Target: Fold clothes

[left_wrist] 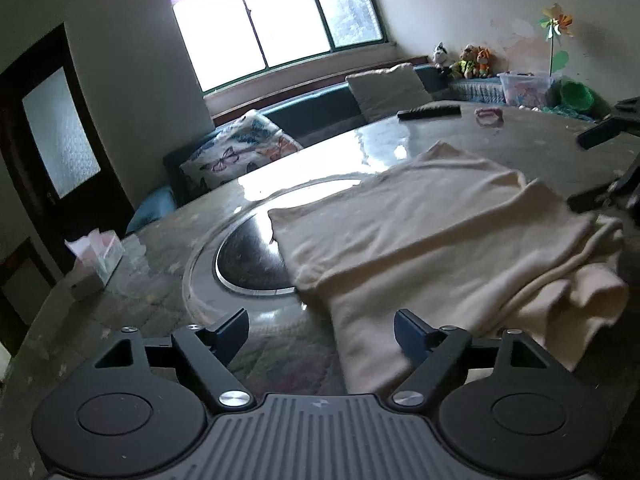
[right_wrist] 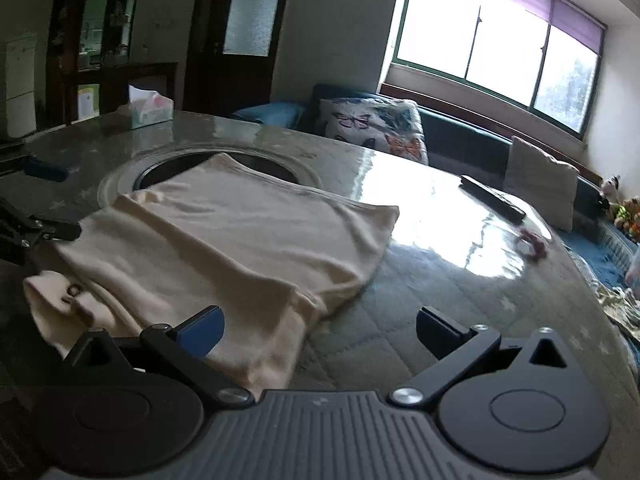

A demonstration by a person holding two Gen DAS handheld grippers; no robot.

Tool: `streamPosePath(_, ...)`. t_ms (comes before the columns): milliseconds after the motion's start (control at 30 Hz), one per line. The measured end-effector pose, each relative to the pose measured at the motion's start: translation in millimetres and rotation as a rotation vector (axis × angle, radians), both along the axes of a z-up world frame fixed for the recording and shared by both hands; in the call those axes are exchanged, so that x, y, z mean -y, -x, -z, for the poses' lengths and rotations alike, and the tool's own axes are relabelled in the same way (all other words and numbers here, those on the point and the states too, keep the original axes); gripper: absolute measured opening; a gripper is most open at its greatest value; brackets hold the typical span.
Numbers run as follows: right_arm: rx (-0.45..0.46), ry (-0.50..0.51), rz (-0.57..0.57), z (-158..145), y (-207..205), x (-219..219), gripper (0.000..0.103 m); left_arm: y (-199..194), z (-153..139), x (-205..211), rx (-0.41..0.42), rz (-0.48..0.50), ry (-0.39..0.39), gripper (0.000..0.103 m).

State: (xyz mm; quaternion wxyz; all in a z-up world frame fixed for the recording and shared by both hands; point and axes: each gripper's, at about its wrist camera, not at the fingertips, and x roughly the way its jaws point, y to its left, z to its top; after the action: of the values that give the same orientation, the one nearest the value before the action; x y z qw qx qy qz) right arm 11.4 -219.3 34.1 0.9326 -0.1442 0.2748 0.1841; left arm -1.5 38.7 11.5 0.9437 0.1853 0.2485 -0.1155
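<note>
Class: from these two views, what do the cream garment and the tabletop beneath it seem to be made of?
Cream garment: probably soft knit fabric, matte; it drapes and creases in rounded folds.
Tabletop: apparently glass or clear plastic over quilted cloth; glossy, it mirrors the window.

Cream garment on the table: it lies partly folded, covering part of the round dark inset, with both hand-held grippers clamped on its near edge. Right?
Not quite. The left hand-held gripper and right hand-held gripper are open, clamping nothing, as each wrist view shows. The cream garment does lie partly folded over the round inset.
</note>
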Motion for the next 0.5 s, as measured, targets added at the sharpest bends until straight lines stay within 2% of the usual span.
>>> streamPosePath(400, -0.015, 0.048, -0.180, 11, -12, -53, 0.103, -5, 7, 37, -0.012, 0.145, -0.009, 0.084)
streamPosePath(500, -0.003, 0.083, -0.230, 12, -6, -60, 0.103, 0, 9, 39, -0.009, 0.180, -0.020, 0.088)
